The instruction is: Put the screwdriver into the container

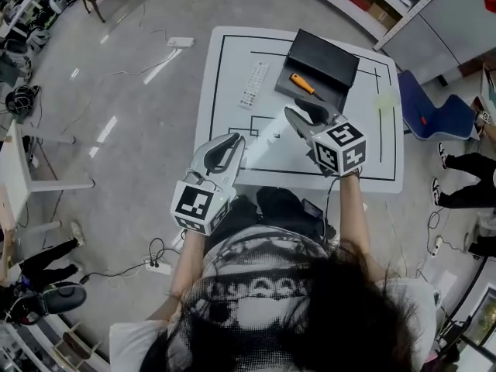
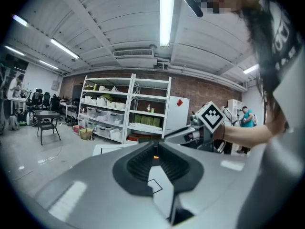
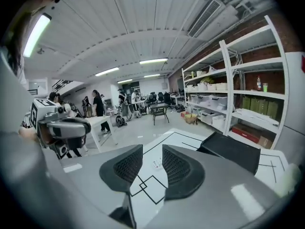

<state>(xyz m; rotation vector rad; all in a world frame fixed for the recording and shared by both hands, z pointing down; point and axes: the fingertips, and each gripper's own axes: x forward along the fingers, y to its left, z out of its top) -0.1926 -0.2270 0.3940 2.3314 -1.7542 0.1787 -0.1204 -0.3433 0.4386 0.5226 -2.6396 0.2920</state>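
The orange-handled screwdriver (image 1: 302, 84) lies on the low front part of the open black container (image 1: 325, 56) at the far side of the white table (image 1: 225, 68). My right gripper (image 1: 291, 110) hovers just short of it, jaws a little apart and empty; in its own view, my right gripper (image 3: 152, 149) has the container (image 3: 233, 151) ahead to the right. My left gripper (image 1: 234, 139) hangs over the table's near edge. In the left gripper view, the jaws of my left gripper (image 2: 155, 146) leave only a thin slit, through which a speck of the screwdriver (image 2: 155, 156) shows.
A white remote control (image 1: 253, 84) lies left of the container. A blue seat (image 1: 434, 115) stands right of the table, and a power strip (image 1: 180, 43) with cables lies on the floor to the left. Shelving (image 2: 128, 109) lines the far wall. People stand at the room's right edge.
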